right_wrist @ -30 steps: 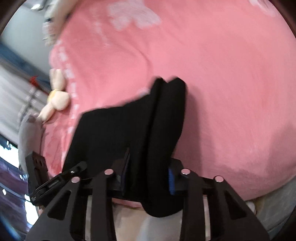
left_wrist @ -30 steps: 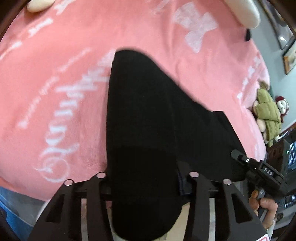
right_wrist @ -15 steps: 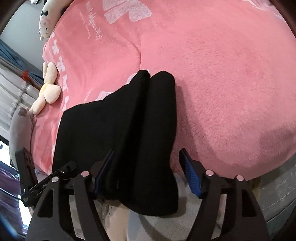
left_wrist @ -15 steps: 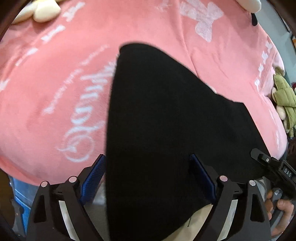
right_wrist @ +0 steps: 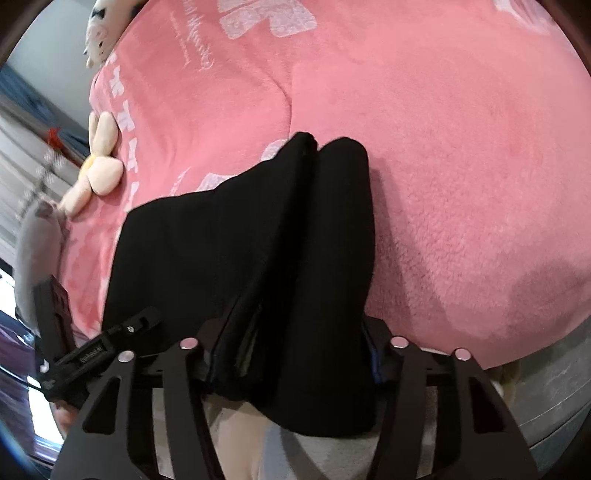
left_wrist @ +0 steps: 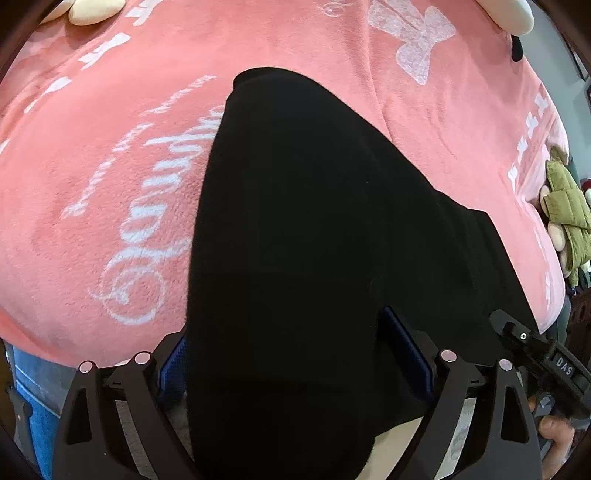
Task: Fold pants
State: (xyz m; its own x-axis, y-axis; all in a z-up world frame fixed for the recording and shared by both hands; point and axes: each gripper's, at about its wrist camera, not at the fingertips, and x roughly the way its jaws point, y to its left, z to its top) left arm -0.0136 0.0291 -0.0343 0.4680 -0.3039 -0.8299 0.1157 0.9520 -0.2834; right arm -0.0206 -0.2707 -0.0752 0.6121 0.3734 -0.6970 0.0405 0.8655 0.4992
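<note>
pink blanket (left_wrist: 110,155), plush toys (right_wrist: 98,170), perhaps pillow (left_wrist: 506,14)

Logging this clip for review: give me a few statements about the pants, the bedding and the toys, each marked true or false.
1. The black pants lie on a pink blanket. True.
2. The blanket is plain, with no print. False: it carries white script lettering and white shapes.
3. In the right wrist view, a cream flower-shaped plush sits on the blanket to the left of the pants. True.
4. The pants lie wholly on the bed. False: their near end hangs over the edge, between the fingers of each gripper.
5. The pants are blue denim. False: they are black.
</note>
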